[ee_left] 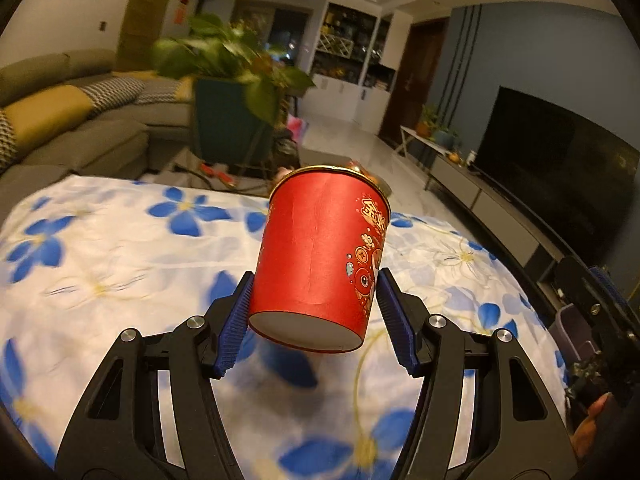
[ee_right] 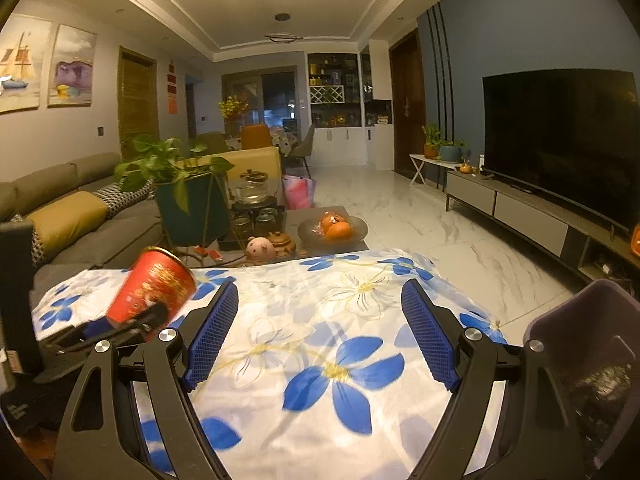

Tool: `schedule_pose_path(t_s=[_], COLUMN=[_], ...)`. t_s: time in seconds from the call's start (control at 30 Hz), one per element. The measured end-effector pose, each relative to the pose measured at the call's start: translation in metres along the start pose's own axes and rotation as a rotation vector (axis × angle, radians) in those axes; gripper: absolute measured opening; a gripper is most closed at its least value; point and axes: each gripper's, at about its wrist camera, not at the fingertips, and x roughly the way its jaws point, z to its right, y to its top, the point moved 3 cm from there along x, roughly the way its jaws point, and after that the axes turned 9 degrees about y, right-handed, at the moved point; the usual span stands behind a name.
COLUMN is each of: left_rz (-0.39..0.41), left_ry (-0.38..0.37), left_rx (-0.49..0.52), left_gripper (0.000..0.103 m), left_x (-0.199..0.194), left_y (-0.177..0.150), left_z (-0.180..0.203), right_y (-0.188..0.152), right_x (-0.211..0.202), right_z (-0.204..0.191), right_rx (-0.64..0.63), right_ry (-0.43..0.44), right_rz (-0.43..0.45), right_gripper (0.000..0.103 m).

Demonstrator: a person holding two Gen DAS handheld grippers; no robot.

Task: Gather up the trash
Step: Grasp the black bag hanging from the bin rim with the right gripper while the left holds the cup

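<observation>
Left wrist view: my left tongs clamp a red cup by its lower wall, one blue pad on each side. The cup hangs clear of the flowered cloth, tilted so its white base faces me and its gold rim points away toward the room. The tongs reach forward and slightly down over the cloth. At the right edge, dark and partly cut off, my right tongs show, with a bit of my hand below.

Right wrist view: my right tongs are spread wide with nothing between the pads, held level above the cloth and pointing down the room. To the left, my left tongs hold the cup aloft, leaning left, its rim up and away. A purple bin sits just beside my right finger, off the cloth's right edge, with something dark inside that I cannot make out.
</observation>
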Motion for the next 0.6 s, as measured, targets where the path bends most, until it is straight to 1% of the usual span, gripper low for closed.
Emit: schedule_pose_path(t_s=[0.1,0.27,0.5,0.6], left_rz=[0.047,0.09,0.122,0.126], left_ry=[0.021,0.017,-0.03,-0.062], left_rx=[0.003,0.016,0.01,0.02], left_gripper=[0.06,0.06,0.06,0.06], left_x=[-0.038,-0.084,-0.128,-0.143], left_y=[-0.006,-0.022,-0.044,-0.051], left_z=[-0.004,0.003,0.022,0.037], right_y=[-0.004,-0.011,-0.019,-0.025], right_x=[-0.021,-0.062,-0.113,-0.131], right_z=[-0.006,-0.01,0.0,0.011], right_rx=[-0.019,-0.044,-0.075,-0.076], right_ry=[0.008,0.003,-0.06,-0.098], right_rz=[0.0,0.004,0.013,0.018], right_gripper=[0.081,0.081,0.081,0.081])
